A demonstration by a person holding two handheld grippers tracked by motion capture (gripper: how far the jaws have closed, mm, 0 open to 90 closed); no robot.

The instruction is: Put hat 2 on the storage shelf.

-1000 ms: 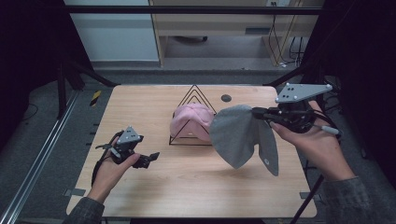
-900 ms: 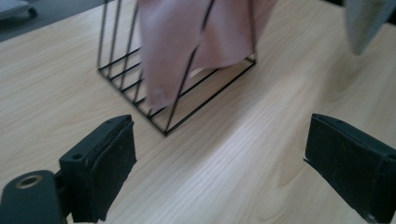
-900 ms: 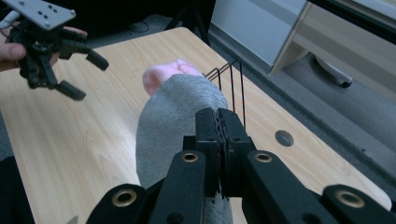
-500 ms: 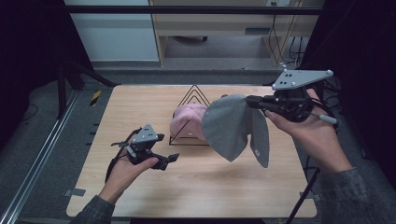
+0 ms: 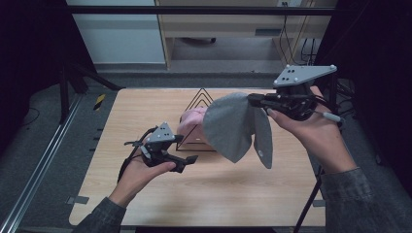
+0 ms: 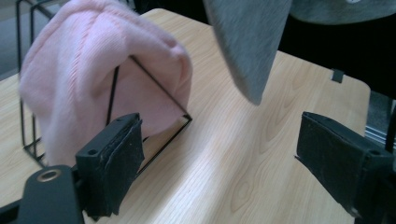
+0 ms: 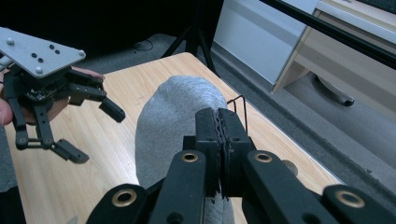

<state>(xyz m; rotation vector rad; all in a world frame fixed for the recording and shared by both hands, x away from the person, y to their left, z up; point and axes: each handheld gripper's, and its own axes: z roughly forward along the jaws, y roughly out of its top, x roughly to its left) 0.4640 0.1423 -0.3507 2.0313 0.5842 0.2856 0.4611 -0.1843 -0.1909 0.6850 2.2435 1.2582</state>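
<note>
Grey beanie (image 5: 232,127) pinched by right tool (image 5: 253,100), hanging lengthwise, crown down

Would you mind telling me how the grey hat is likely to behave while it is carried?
Probably floppy: the grey hat sags in folds below the right gripper. Likely light, since a pinch at its edge holds it. It may swing and brush the pink hat.

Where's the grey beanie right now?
In the high view the grey beanie hangs above the table's right half, pinched by the right hand-held gripper, just right of the pink beanie on the wire rack.
</note>
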